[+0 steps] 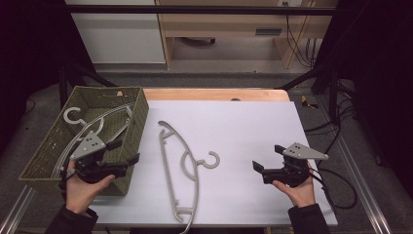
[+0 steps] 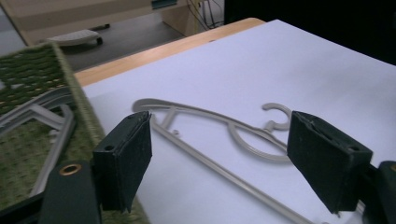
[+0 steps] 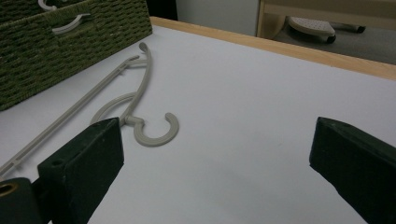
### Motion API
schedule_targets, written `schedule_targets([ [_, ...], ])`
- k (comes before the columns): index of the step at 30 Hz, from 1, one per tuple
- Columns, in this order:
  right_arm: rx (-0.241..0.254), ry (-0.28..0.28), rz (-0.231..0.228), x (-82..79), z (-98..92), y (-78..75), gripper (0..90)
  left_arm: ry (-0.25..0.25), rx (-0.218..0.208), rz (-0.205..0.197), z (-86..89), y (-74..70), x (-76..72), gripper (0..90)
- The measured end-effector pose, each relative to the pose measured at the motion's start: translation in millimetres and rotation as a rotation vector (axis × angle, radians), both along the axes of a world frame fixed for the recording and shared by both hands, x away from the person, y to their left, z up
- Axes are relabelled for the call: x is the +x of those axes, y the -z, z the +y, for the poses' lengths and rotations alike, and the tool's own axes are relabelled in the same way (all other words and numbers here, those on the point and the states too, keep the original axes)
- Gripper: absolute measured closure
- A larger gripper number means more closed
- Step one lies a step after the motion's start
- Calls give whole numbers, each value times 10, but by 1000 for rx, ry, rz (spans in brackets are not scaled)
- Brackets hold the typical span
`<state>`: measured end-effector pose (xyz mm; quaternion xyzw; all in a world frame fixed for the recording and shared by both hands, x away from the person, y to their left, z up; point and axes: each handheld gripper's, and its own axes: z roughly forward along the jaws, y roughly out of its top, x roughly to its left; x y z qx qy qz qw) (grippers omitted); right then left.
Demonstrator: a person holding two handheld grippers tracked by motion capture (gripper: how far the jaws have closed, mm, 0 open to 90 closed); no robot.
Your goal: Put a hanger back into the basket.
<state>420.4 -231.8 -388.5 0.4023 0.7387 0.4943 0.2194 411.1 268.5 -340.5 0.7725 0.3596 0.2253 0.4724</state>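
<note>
one grey hanger (image 1: 181, 165) lies flat on the white surface (image 1: 243, 131), beside the woven basket (image 1: 139, 105) holding two more hangers (image 1: 92, 127). the left tool (image 1: 124, 152) and right tool (image 1: 265, 163) both gape empty.

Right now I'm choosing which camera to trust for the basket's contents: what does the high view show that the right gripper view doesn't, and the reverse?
High view alone: the inside of the green basket, where hangers lie, plus both hands, the left gripper and the right gripper. Right gripper view alone: its own open jaws up close and the basket's woven outer wall. Both: the grey hanger flat on the white table.
</note>
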Motion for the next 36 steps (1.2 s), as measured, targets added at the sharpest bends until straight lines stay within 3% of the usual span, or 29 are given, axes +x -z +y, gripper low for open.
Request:
schedule_targets([
  [8, -1, -6, 0, 0, 45, -6, 36, 54, 14, 22, -251, 119, -47, 218],
  [13, -5, -5, 1, -1, 46, -1, 38, 96, 41, 54, -497, 260, -67, 217],
  [27, -7, -2, 5, -2, 37, 4, 40, 140, 100, 129, -963, 501, -41, 230],
  [36, -8, -5, 6, -9, 26, -2, 41, 151, 146, 177, -1259, 647, 55, 265],
])
